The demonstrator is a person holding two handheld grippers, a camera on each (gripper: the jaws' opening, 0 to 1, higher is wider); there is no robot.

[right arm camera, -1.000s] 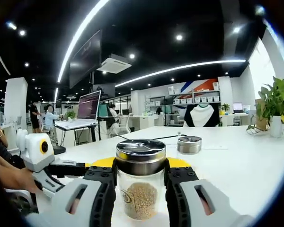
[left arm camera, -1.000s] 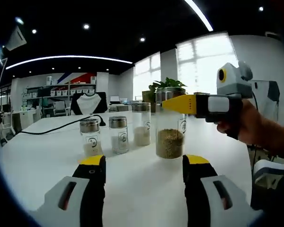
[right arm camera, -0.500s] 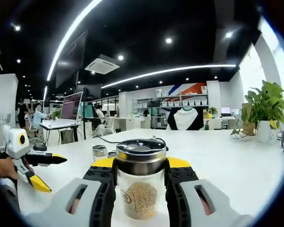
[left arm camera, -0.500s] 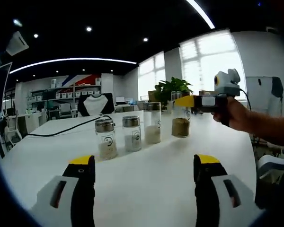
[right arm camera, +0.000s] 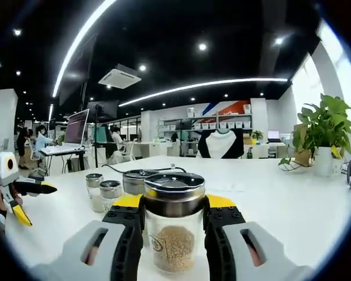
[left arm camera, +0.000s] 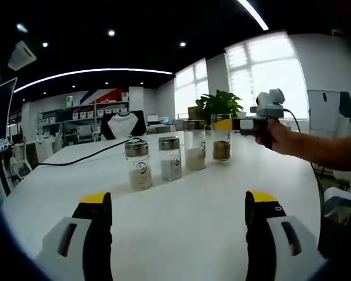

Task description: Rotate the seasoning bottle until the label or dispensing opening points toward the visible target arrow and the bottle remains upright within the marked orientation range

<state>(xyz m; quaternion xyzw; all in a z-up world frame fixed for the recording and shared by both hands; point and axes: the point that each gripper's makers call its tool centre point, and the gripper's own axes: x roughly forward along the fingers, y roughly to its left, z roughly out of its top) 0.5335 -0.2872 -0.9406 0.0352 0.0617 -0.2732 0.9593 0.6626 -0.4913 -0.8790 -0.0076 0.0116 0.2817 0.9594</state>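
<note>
Since the earlier pictures the left gripper (left arm camera: 174, 234) has drawn back from the row of jars, which now look smaller and farther off across the white table (left arm camera: 181, 228), and its jaws stand spread wide with nothing between them. The right gripper (right arm camera: 174, 225) pinches the seasoning bottle (right arm camera: 174, 225) of brown grains upright at the end of the row, beside a tall jar (left arm camera: 194, 145) of white powder. Two shorter jars (left arm camera: 139, 164) stand further along.
</note>
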